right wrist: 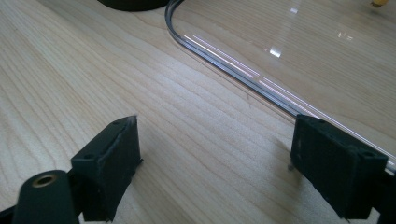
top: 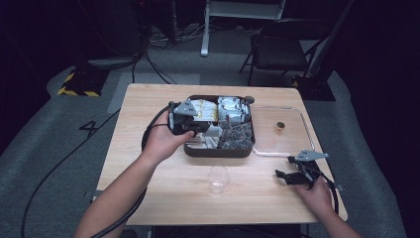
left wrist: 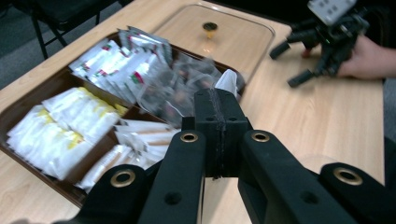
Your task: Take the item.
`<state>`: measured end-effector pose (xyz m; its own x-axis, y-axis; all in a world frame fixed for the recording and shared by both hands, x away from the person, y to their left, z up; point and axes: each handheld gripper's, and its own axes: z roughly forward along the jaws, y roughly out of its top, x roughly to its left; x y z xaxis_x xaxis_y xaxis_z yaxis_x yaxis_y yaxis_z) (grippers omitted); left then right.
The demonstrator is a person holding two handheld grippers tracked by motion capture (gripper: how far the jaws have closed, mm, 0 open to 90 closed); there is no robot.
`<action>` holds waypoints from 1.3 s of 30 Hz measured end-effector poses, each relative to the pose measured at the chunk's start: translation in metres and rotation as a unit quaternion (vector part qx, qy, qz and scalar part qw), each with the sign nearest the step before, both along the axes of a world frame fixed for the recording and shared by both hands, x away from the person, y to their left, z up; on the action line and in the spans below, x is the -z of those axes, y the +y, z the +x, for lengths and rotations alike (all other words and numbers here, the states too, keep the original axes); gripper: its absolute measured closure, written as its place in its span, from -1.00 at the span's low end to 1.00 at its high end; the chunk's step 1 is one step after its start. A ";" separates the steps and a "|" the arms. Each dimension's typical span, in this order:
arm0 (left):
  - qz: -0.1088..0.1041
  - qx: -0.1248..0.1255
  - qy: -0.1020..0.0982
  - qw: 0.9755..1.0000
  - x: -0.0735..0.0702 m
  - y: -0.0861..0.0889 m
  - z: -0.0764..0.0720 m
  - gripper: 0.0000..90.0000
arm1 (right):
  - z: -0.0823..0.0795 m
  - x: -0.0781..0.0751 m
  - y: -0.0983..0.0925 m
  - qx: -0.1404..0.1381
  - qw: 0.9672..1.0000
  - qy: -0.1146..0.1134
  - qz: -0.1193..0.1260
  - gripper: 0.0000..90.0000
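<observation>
Left tongs (left wrist: 219, 100): jaws pressed together in the left gripper view, a white packet (left wrist: 229, 80) pinched at their tip; in the high view they sit centre frame over the tray's lower left part (top: 198, 126).
Packet: its white end pokes out above the closed jaws, centre right of the left gripper view; blurred, so its print cannot be read.
Tray (top: 218, 151): dark, with compartments, upper centre of the tabletop (top: 163, 198) in the high view.
Tray contents: white and yellow sachets (left wrist: 60, 126) at left, green and red printed sachets (left wrist: 116, 63) at upper left, clear wrapped dark pieces (left wrist: 187, 79) in the middle, pale sticks (left wrist: 140, 140) at lower centre of the left gripper view.
Right tongs (right wrist: 215, 154): jaws wide apart, nothing between them, low over bare wood; lower right of the high view (top: 287, 177).
Lid (top: 297, 134): clear, flat on the tabletop right of the tray, a small knob (top: 280, 126) at its middle; its rim runs just past one jaw of the right tongs in the right gripper view.
Cup (top: 218, 178): clear, lower centre of the high view, below the tray, apart from both tongs.
</observation>
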<state>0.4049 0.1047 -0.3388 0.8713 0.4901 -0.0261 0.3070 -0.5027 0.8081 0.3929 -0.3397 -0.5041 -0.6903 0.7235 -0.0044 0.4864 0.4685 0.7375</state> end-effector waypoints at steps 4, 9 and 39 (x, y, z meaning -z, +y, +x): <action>-0.001 0.013 -0.005 1.000 0.002 -0.003 -0.020 0.99 | 0.000 0.000 0.000 0.002 1.000 0.000 0.000 -0.65; -0.003 0.022 -0.008 1.000 0.004 -0.003 -0.037 0.99 | 0.000 0.000 0.000 0.002 1.000 0.000 0.000 -0.65; 0.026 0.051 0.021 0.998 0.031 -0.007 -0.074 0.99 | 0.000 0.000 0.000 0.002 1.000 0.000 0.000 -0.65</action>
